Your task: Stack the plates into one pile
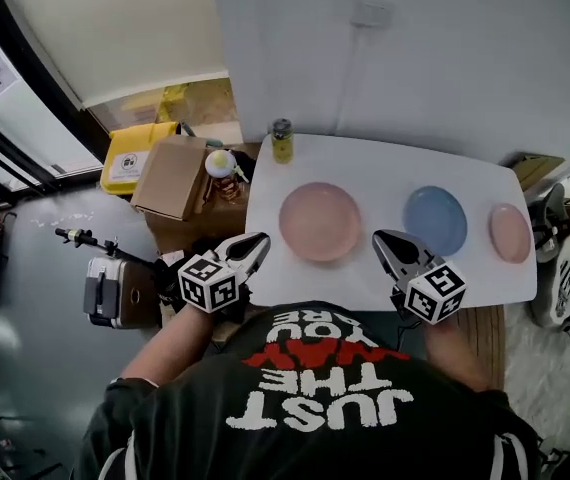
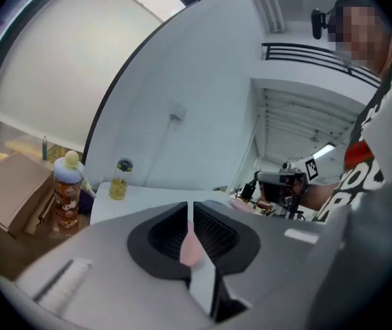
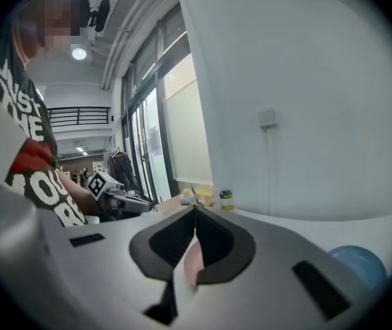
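Three plates lie in a row on the white table (image 1: pixel 365 163), none resting on another. Take the large pink plate (image 1: pixel 320 221) as the mark. The blue plate (image 1: pixel 435 220) lies to its right, clear of it. The small pink plate (image 1: pixel 510 233) lies further right again, beyond the blue one and close to the table's right end. Behind the large pink plate, at the far edge of the table, stands a small bottle (image 1: pixel 282 140) with yellowish contents and a dark cap.

The person stands at the near side with a gripper in each hand. The left gripper (image 1: pixel 261 240) is held just off the near-left rim of the large pink plate. Its jaws are pressed together with nothing between them, and only a sliver of pink shows past the slit. The right gripper (image 1: pixel 382 238) is off the same plate's near-right rim, between it and the blue plate. Its jaws also meet at the tip and hold nothing. I cannot tell whether either tip touches the table.

Left of the large pink plate, off the table, is a cardboard box (image 1: pixel 172 176). A pale-capped drink bottle (image 1: pixel 220 168) stands just beside it, and a yellow bin (image 1: pixel 135 156) sits further left.
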